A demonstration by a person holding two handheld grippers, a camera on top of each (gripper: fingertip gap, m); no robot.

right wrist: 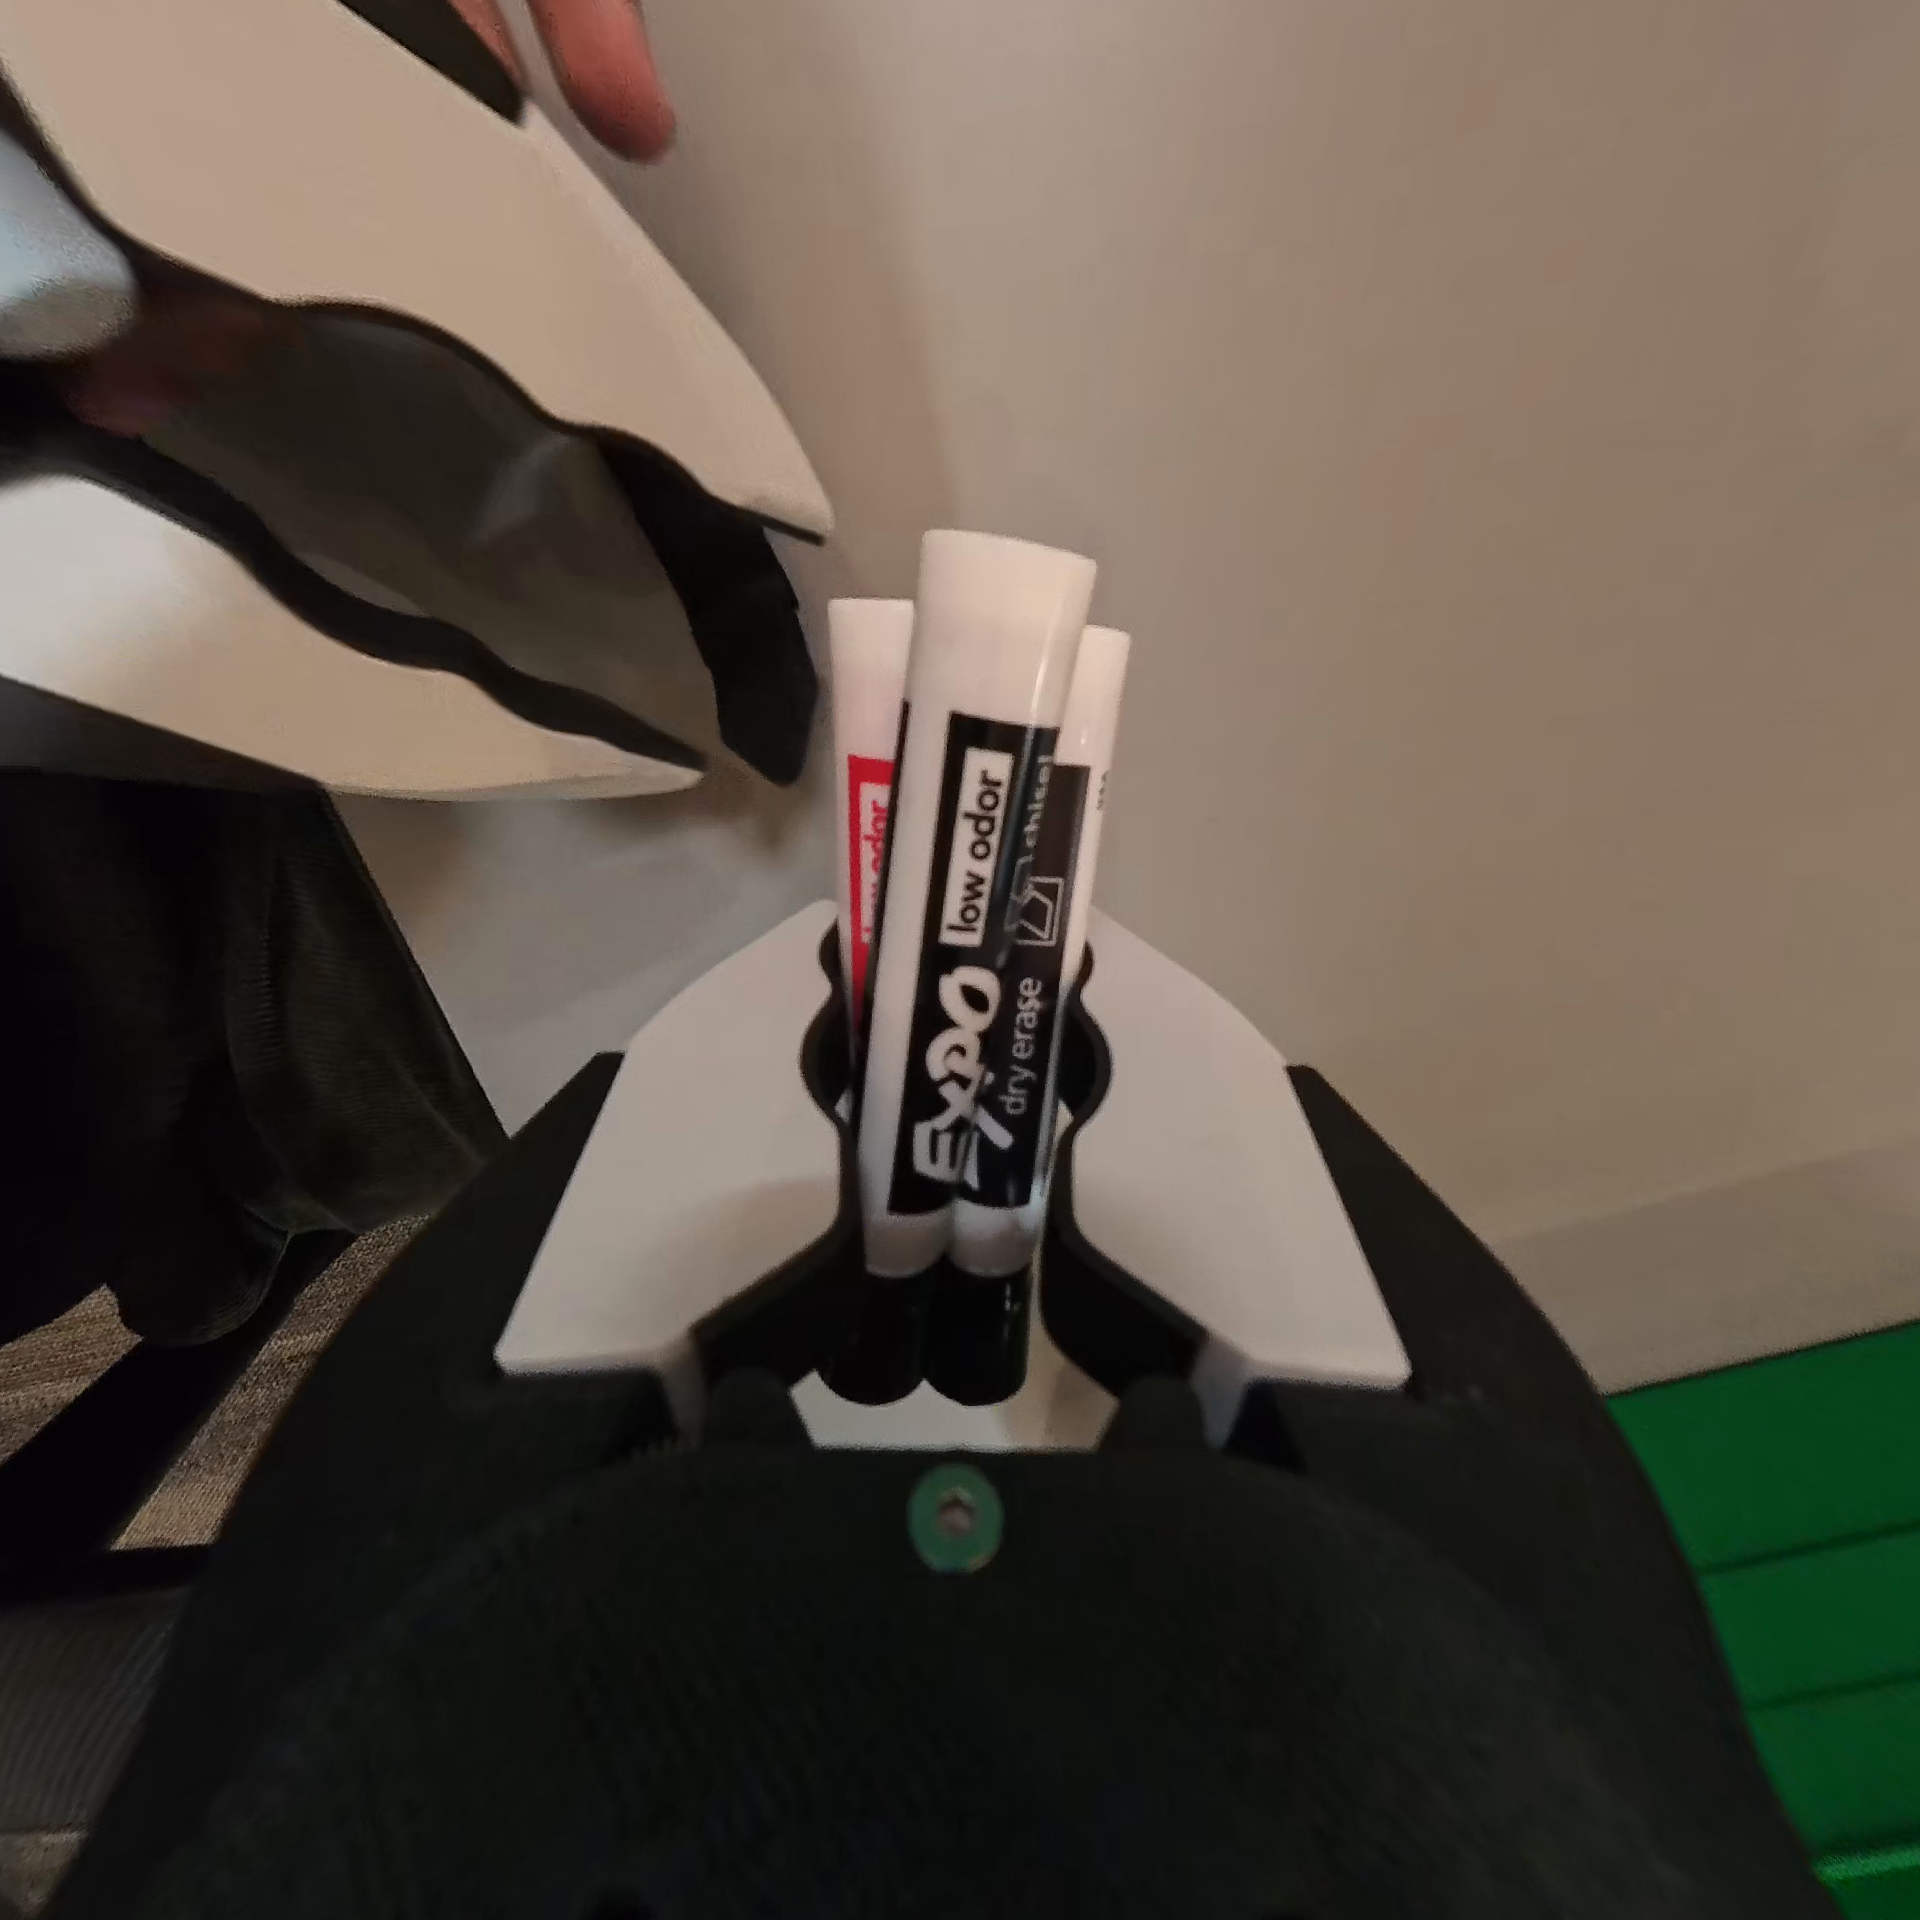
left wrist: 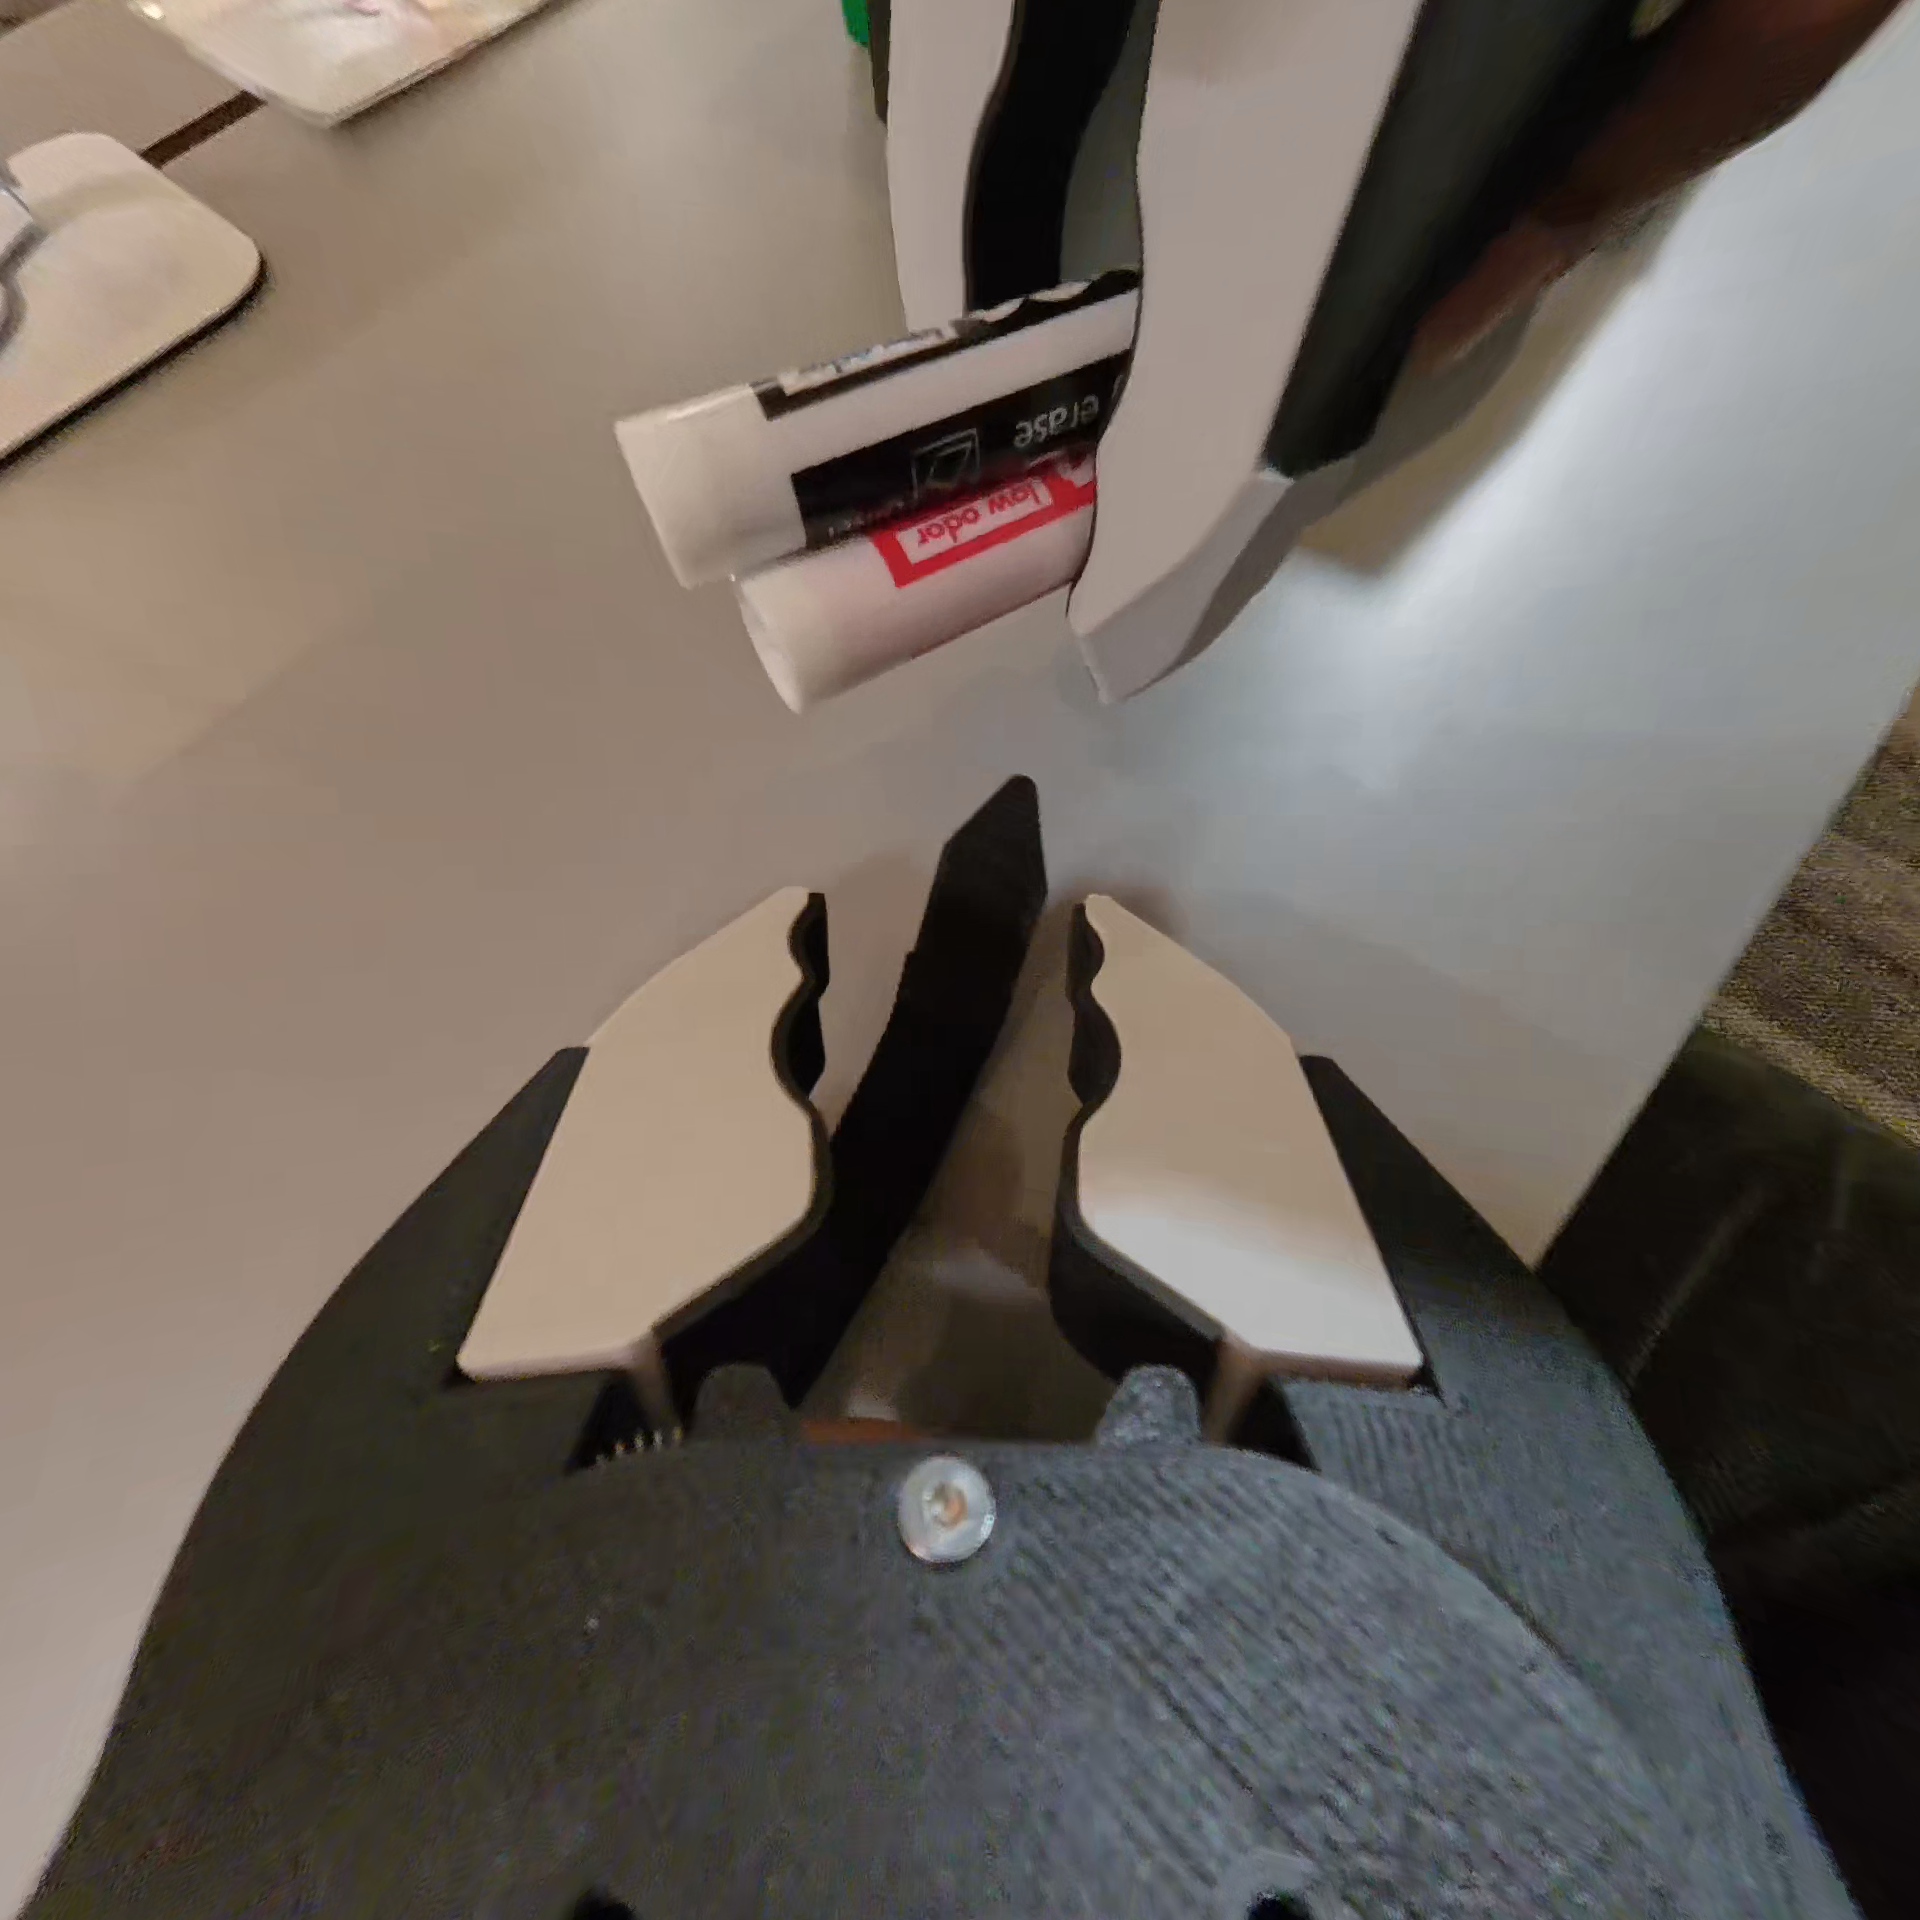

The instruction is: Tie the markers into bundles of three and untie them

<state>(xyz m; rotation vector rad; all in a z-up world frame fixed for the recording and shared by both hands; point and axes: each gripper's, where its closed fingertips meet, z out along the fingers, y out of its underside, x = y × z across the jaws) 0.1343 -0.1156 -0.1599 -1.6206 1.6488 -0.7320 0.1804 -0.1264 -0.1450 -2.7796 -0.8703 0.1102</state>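
Pale grey tabletop (left wrist: pixel 436 644) fills most of both views; its edge runs down the right side of the left wrist view, with grey carpet (left wrist: pixel 1829 935) below and a dark chair (left wrist: pixel 1766 1299) just beside the edge. Two flat white plates (left wrist: pixel 114 270) lie far left on the tabletop, near a dark seam. Something green (right wrist: pixel 1766 1558) shows low right in the right wrist view, kind unclear. Right gripper (right wrist: pixel 961 971) is clamped around three markers (right wrist: pixel 971 894), bundled together, held off the tabletop. Markers have white barrels, two with black labels, one with a red label on the left, black caps down inside the gripper near its base, butt ends pointing forward past the fingertips. No tie visible around them. In the left wrist view the same markers (left wrist: pixel 883 488) stick out leftward from the right gripper (left wrist: pixel 1049 447), red-label one underneath. Left gripper (left wrist: pixel 948 914) stands apart with a clear gap between its fingers, gripping nothing solid; a black strip (left wrist: pixel 966 997) lies in the gap, whether pinched cannot be told. It sits just beside the marker ends. A person's fingertip (right wrist: pixel 613 73) shows at the top of the right wrist view.
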